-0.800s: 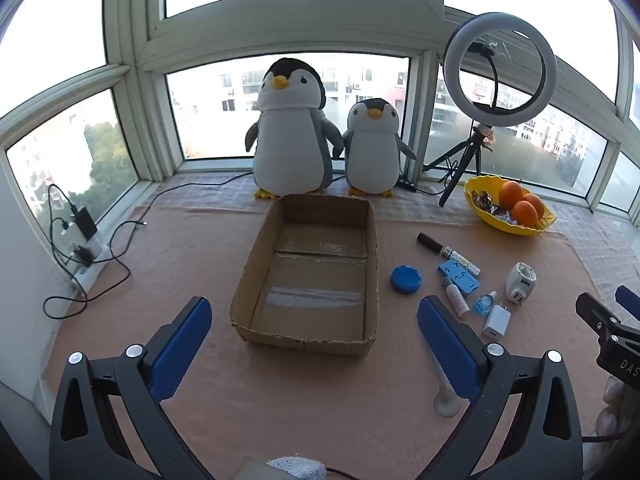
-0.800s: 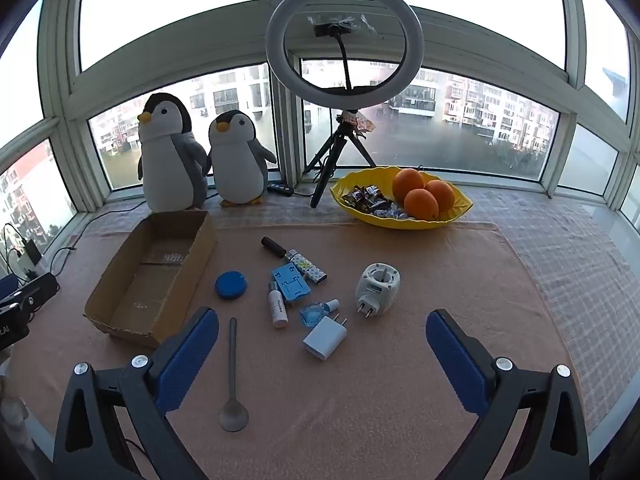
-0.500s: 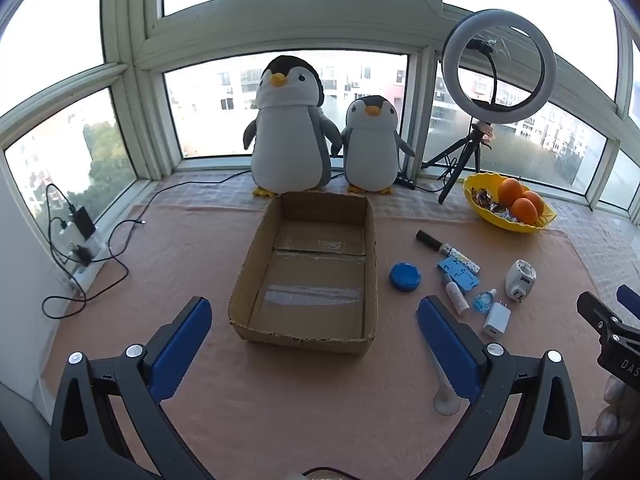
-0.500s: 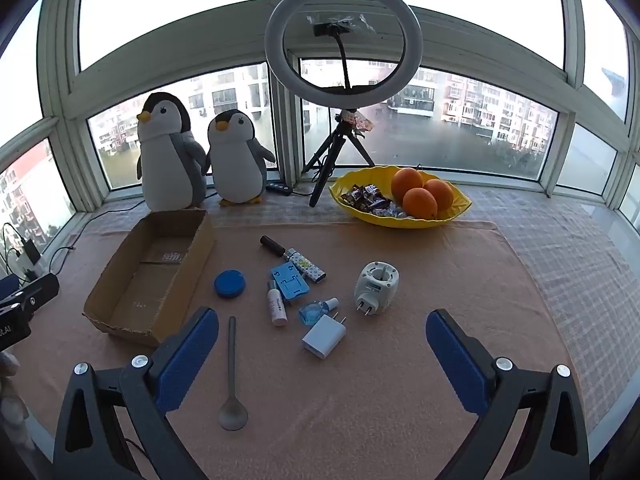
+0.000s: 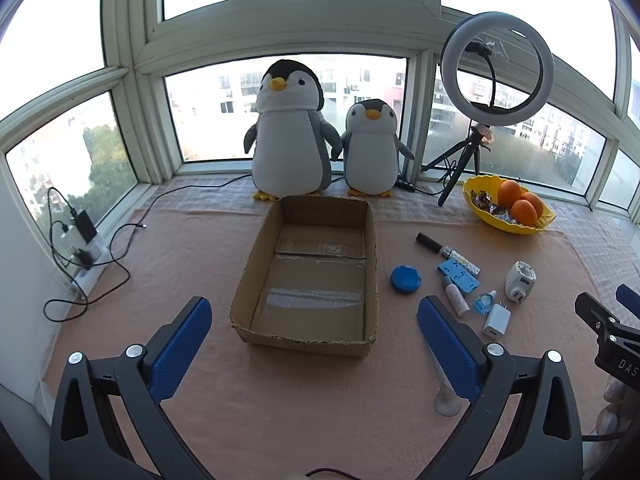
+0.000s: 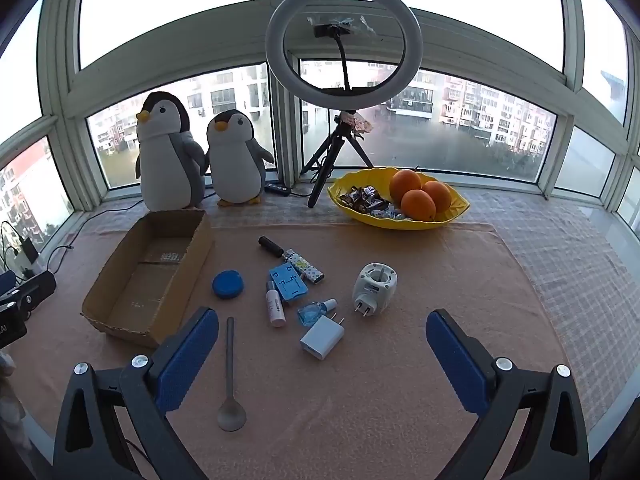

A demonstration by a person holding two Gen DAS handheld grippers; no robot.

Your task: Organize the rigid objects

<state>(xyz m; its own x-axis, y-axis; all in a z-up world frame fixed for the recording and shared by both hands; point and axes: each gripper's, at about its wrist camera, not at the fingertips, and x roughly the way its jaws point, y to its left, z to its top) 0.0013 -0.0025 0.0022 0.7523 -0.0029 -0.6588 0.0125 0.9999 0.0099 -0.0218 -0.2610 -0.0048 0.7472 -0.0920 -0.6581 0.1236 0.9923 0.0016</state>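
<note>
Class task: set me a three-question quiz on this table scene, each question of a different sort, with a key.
1. True or false: the cardboard box already holds the blue lid.
2. Which lies nearest the right gripper? A) white charger B) black marker C) yellow bowl
3. Fill in: the grey spoon lies with its bowl end toward the ____.

Key
1. False: the box is empty, the lid lies on the cloth beside it.
2. A.
3. Camera (handle pointing away, toward the lid).
</note>
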